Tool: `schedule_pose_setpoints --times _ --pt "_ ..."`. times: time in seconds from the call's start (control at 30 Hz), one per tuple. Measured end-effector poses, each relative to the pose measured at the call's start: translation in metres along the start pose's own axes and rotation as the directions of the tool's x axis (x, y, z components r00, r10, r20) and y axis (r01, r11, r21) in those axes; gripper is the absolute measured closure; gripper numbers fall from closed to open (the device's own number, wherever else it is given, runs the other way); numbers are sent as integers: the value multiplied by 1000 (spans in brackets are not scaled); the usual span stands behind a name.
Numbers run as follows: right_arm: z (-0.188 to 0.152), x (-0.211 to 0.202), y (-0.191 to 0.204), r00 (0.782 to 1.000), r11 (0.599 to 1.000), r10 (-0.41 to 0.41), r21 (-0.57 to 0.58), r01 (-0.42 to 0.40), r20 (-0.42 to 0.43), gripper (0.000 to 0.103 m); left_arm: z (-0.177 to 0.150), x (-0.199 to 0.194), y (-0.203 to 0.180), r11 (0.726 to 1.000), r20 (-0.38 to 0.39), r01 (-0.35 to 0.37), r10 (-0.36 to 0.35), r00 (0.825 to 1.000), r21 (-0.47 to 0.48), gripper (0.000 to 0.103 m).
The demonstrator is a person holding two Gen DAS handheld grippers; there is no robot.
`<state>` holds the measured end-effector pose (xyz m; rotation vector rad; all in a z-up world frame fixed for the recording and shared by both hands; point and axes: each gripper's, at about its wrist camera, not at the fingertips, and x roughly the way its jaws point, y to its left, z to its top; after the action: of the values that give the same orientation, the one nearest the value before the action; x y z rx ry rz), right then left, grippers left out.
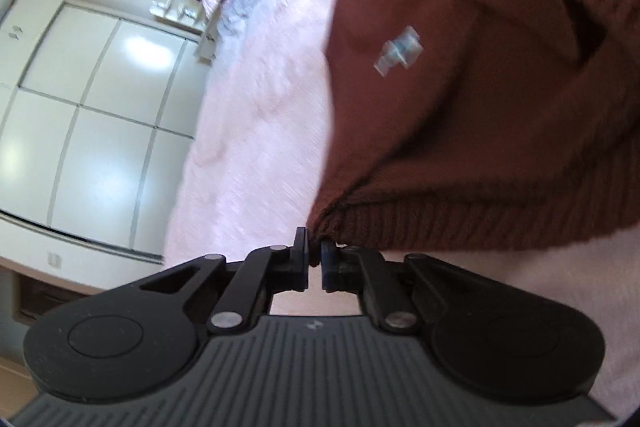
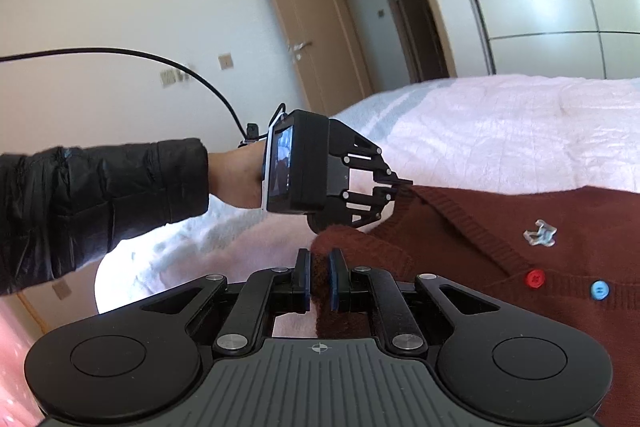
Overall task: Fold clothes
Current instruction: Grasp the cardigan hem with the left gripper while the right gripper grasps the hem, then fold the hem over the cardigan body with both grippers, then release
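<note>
Left wrist: left hand-held gripper (image 1: 315,254) pinches the ribbed hem corner of the brown cardigan (image 1: 460,99), lifted over the pink bed (image 1: 248,155). Right wrist: right hand-held gripper (image 2: 319,281) pinches a cardigan fold; garment spreads rightward on the bed.

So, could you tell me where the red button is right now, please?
In the right wrist view, the red button sits on the brown cardigan, right of the right gripper, beside the blue button.

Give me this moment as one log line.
left tongs: shut on cardigan hem corner | right tongs: shut on cardigan edge | cardigan: over pink bedspread
</note>
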<state>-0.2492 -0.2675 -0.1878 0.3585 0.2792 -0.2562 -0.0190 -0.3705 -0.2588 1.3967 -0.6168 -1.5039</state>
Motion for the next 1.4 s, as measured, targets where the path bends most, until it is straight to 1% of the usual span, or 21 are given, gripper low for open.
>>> schedule_pose_setpoints --times 0.1,0.2,0.3,0.4,0.43,0.5,0.53,0.6,0.63,0.7,0.73,0.87,0.97,1.03,1.13,1.2,1.23,1.27,1.3,1.37,1.4 --pt "5 -39 -16 994 998 -66 23 64 87 96 52 6 27 999 45 -52 51 998 15 98" --pt "4 -92 -38 969 985 -172 61 164 175 96 117 20 45 995 112 -96 91 990 40 99" --pt "-17 -135 -64 945 957 -278 129 258 170 97 188 38 46 990 194 -122 106 975 75 99" --pt "-39 -178 -90 912 916 -380 197 349 152 97 256 59 29 989 277 -111 80 958 99 98" --pt "-46 -193 -99 899 900 -413 219 378 145 97 275 70 18 989 289 -97 61 955 113 97" --pt "-61 -221 -116 870 862 -477 261 434 127 97 305 96 -9 990 262 -31 -6 965 136 89" --pt "-68 -236 -125 854 841 -507 282 461 118 97 317 109 -20 991 237 18 -49 970 132 88" --pt "-87 -240 -143 852 810 -521 350 471 59 97 325 127 -37 987 182 125 -143 973 104 83" --pt "-97 -241 -152 852 792 -523 384 474 28 97 322 126 -45 984 168 153 -167 972 89 81" --pt "-117 -244 -171 851 752 -524 449 482 -34 97 310 123 -46 983 155 176 -183 971 56 77" --pt "-124 -247 -174 854 748 -519 460 479 -45 97 302 122 -42 981 143 191 -192 971 24 76" --pt "-136 -252 -179 870 756 -492 475 451 -43 97 262 110 -20 962 91 241 -230 969 -130 73" --pt "-126 -252 -174 866 760 -499 470 450 -22 96 243 105 -12 947 65 253 -245 967 -196 70" --pt "-118 -256 -168 856 769 -516 443 461 5 96 239 105 -7 939 68 267 -258 964 -219 69" --pt "-107 -255 -172 853 769 -521 444 460 17 94 244 111 2 916 91 306 -292 952 -260 68" --pt "-102 -248 -176 856 765 -516 450 460 3 78 254 118 7 894 121 345 -323 939 -286 64" --pt "-100 -245 -177 859 764 -511 456 457 -5 52 259 123 9 883 138 366 -340 930 -293 63" --pt "-99 -242 -177 864 765 -504 460 451 -7 37 265 128 10 872 157 388 -357 921 -297 60" --pt "-98 -239 -176 871 774 -491 459 437 -3 37 270 132 8 874 170 401 -367 915 -274 58" --pt "-95 -230 -176 887 788 -461 447 423 -28 37 278 141 1 890 190 414 -380 905 -193 57" --pt "-96 -226 -178 891 786 -452 451 423 -48 37 282 145 -3 896 199 418 -387 901 -152 56"
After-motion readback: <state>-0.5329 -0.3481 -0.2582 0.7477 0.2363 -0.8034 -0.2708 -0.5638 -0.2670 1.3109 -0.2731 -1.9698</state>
